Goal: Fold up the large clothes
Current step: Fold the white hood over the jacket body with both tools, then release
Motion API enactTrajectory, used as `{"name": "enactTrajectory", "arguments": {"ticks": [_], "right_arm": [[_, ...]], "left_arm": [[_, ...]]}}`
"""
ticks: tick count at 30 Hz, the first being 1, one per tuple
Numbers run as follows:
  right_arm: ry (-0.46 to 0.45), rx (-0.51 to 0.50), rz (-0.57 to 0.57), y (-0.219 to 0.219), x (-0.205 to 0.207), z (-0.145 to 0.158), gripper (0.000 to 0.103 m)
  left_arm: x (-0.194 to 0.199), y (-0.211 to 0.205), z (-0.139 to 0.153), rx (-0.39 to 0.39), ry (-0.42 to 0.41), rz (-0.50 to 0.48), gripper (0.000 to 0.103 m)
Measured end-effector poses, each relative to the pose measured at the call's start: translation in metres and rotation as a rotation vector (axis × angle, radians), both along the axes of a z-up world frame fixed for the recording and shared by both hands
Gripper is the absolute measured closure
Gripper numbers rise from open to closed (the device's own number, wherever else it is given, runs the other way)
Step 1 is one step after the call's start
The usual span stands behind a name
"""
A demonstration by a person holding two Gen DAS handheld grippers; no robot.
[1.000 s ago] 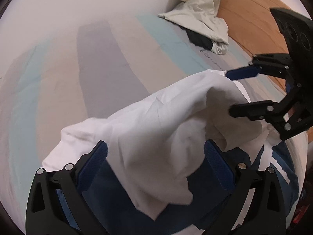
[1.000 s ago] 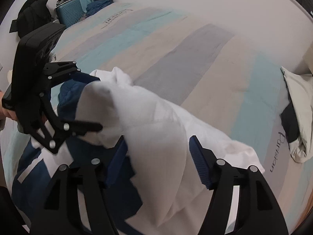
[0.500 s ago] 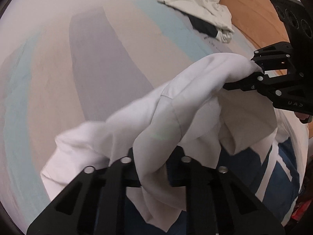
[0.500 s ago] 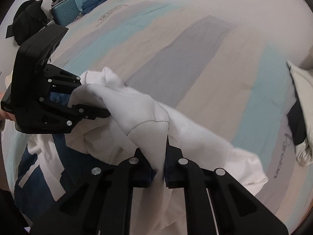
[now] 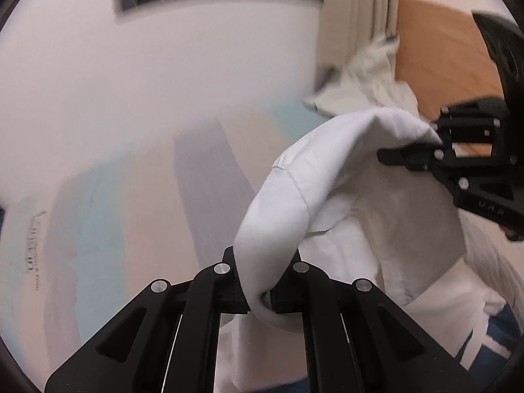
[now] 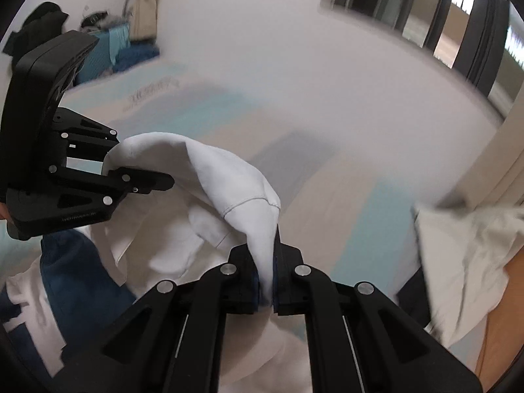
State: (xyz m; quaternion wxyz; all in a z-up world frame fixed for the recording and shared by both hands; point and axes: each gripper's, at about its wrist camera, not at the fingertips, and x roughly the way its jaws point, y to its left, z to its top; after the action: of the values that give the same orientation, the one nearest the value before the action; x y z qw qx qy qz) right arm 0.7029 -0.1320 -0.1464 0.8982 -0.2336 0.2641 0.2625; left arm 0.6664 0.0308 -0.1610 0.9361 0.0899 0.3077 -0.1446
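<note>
Between both tongs, left [image 5: 260, 290] and right [image 6: 268, 286] each clamped on it, hangs the shirt [image 5: 330, 177]; only the right view shows a suitcase [image 6: 113, 44]; bedspread [image 5: 108, 216] lettering is unreadable.

Left gripper [image 5: 260, 290]: jaws closed on a fold of the white garment [image 5: 330, 177].
Right gripper [image 5: 435, 145]: pinching the garment's far corner.
Garment: lifted, draped between both.
Background: striped bedspread [image 5: 137, 203], blurred; possibly a pillow [image 5: 366, 78].
</note>
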Motion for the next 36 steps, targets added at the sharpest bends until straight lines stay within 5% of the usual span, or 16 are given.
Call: {"name": "enactTrajectory", "arguments": {"ticks": [5,10,20,29,32,36], "right_arm": [[0.032,0.034,0.018,-0.011,-0.05,-0.033,0.099],[0.127,0.019,0.005,-0.018,-0.098,-0.083,0.099],[0.252,0.057,-0.049,-0.039,-0.156,-0.129,0.099],[0.377,0.002,-0.084,-0.053,-0.201,-0.177,0.097],[0.382,0.033,-0.104,-0.058,-0.213,-0.175,0.095],[0.381,0.041,-0.11,-0.06,-0.228,-0.169,0.095]], "left_arm": [[-0.059,-0.005,-0.022,0.017,-0.031,0.025,0.097],[-0.112,-0.017,-0.078,0.026,0.05,0.036,0.097],[-0.171,-0.028,-0.128,-0.001,0.133,0.059,0.096],[-0.21,-0.037,-0.163,0.055,0.235,0.05,0.089],[-0.219,-0.039,-0.162,0.07,0.236,0.049,0.084],[-0.233,-0.038,-0.155,0.068,0.227,0.056,0.055]]}}
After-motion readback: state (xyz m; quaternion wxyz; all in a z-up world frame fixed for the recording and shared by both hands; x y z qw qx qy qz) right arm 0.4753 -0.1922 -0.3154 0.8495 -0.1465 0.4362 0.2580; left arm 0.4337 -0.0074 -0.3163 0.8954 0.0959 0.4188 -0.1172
